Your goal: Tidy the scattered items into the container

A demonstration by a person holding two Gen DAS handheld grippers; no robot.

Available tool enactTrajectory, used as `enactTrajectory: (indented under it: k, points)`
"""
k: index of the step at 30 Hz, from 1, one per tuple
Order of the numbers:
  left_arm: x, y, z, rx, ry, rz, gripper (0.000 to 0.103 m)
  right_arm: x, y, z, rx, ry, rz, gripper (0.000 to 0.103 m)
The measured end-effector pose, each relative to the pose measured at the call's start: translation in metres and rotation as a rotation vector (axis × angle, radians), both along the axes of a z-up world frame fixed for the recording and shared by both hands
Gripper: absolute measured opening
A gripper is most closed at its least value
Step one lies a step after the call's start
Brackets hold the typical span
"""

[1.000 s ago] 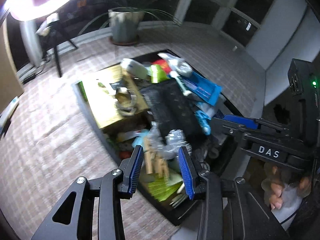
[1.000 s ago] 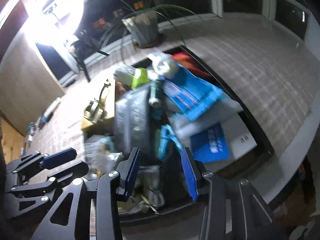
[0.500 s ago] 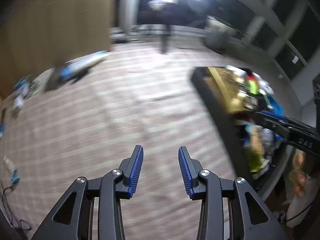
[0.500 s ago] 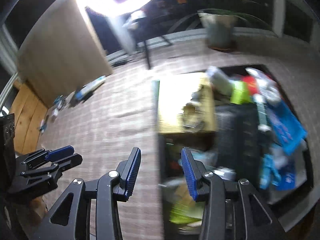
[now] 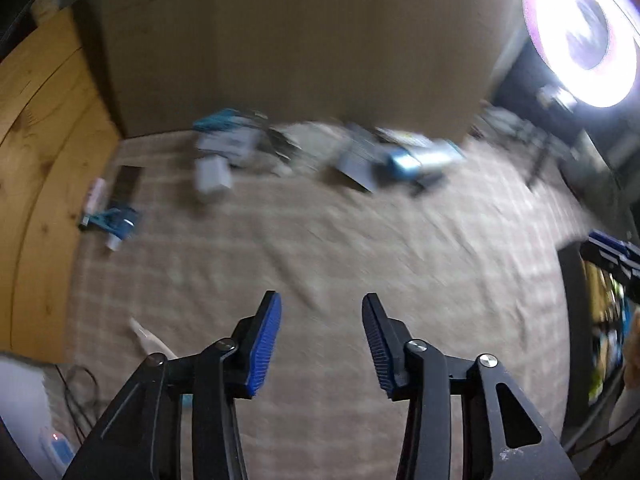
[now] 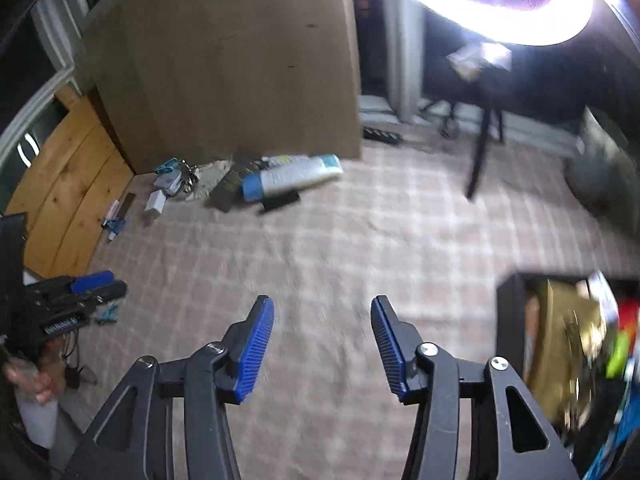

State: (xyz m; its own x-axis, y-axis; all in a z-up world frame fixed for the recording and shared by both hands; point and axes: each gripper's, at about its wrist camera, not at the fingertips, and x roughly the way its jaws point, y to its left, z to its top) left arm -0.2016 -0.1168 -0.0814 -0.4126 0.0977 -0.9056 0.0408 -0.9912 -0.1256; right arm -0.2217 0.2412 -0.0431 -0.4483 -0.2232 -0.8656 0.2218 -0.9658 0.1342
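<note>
Both tools, left [image 5: 322, 340] and right [image 6: 322, 346], spreading and empty above the checked cloth tabletop [image 6: 320, 248]; risk: blurred, jumbled far packets [image 6: 280, 178] invite a mis-aimed pinch.

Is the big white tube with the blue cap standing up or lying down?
Lying down: the white tube with blue cap rests on its side on the checked cloth.

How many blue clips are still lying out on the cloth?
2 that I can make out: one blue clip near the wooden floor's edge, another at the far pile by the cardboard box. Blur and clutter may hide more.
</note>
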Motion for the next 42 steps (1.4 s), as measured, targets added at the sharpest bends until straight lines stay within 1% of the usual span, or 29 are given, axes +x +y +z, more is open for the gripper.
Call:
enactTrajectory:
  k: [2,4,5,7,9,11,14,17,20,23,26,29,32,34,37,40,42]
  points:
    - [-0.020,-0.027,-0.002,0.009,0.000,0.035,0.046,-0.023,-0.021,-0.001,0.012,0.008,0.033,0.054]
    - [-0.040,-0.048,-0.004,0.001,0.008,0.063,0.048,-0.046,-0.040,-0.002,0.022,0.010,0.058,0.059]
    - [-0.051,-0.057,-0.005,-0.007,0.014,0.076,0.049,-0.058,-0.049,-0.004,0.024,0.009,0.071,0.059]
    - [-0.075,-0.073,-0.010,-0.004,0.022,0.093,0.057,-0.084,-0.065,-0.010,0.036,0.006,0.082,0.060]
    - [-0.099,-0.089,-0.016,-0.001,0.030,0.121,0.061,-0.106,-0.079,-0.017,0.043,0.009,0.088,0.060]
    - [-0.124,-0.104,-0.024,-0.016,0.032,0.155,0.061,-0.130,-0.093,-0.028,0.044,0.006,0.090,0.060]
    - [-0.158,-0.120,-0.041,0.006,0.017,0.198,0.061,-0.162,-0.109,-0.050,0.064,-0.011,0.075,0.060]
    - [-0.185,-0.130,-0.058,0.038,0.015,0.231,0.061,-0.182,-0.118,-0.070,0.064,-0.025,0.046,0.060]
    - [-0.203,-0.133,-0.073,0.059,0.007,0.238,0.061,-0.195,-0.120,-0.088,0.049,-0.039,0.007,0.060]
    - [-0.213,-0.132,-0.085,0.078,0.010,0.236,0.062,-0.206,-0.120,-0.101,0.031,-0.060,-0.025,0.060]
    - [-0.218,-0.132,-0.092,0.080,0.014,0.245,0.062,-0.213,-0.124,-0.108,0.043,-0.058,-0.030,0.059]
    - [-0.221,-0.133,-0.099,0.132,0.018,0.251,0.063,-0.217,-0.127,-0.114,0.045,-0.067,-0.035,0.059]
    - [-0.224,-0.129,-0.102,0.149,0.030,0.251,0.063,-0.220,-0.129,-0.121,0.056,-0.078,-0.044,0.059]
    - [-0.225,-0.122,-0.104,0.163,0.031,0.228,0.063,-0.221,-0.131,-0.123,0.072,-0.064,-0.049,0.060]
    - [-0.226,-0.112,-0.106,0.171,0.029,0.200,0.063,-0.220,-0.136,-0.124,0.111,-0.061,-0.026,0.059]
    - [-0.224,-0.099,-0.109,0.205,0.020,0.151,0.064,-0.214,-0.140,-0.125,0.137,-0.067,0.009,0.059]
    - [-0.220,-0.087,-0.111,0.217,0.007,0.098,0.065,-0.207,-0.141,-0.125,0.155,-0.078,0.042,0.059]
